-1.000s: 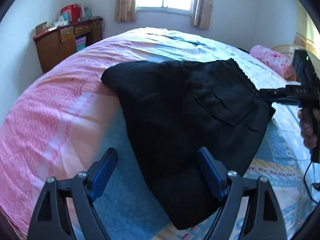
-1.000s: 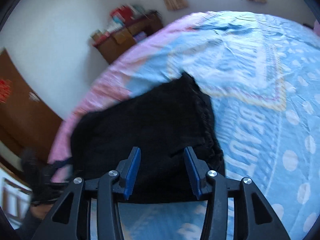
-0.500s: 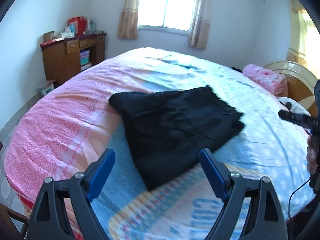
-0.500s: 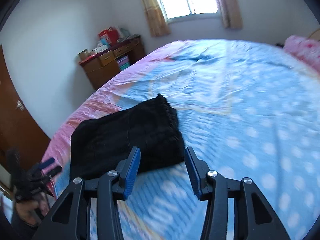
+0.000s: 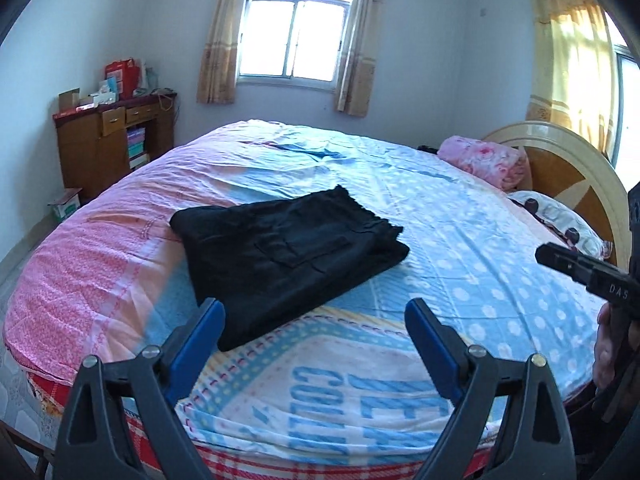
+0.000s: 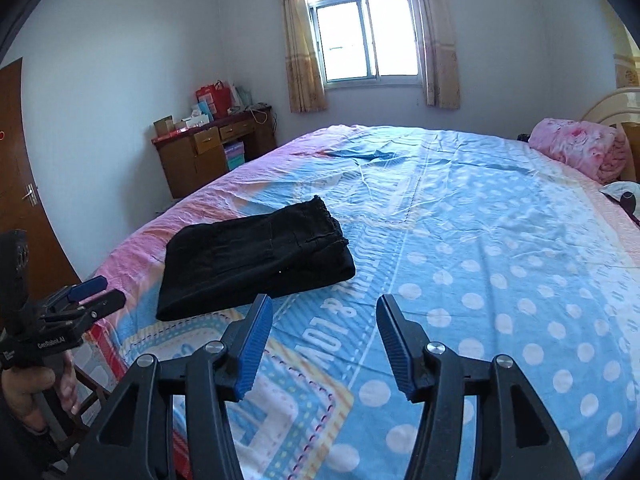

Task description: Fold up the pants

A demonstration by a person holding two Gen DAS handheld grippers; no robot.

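- The left gripper (image 5: 314, 320) is held level, its two blue-padded fingers (image 5: 200, 334) spread wide apart with nothing between them.
- The right gripper (image 6: 324, 318) is likewise held level, its blue fingers (image 6: 256, 340) parted and holding nothing.
- In the right wrist view the left gripper shows at the far left edge, its black handle gripped by the person's left hand (image 6: 34, 390).
- In the left wrist view the right hand (image 5: 612, 356) shows at the far right edge, wrapped round the black handle of its gripper.
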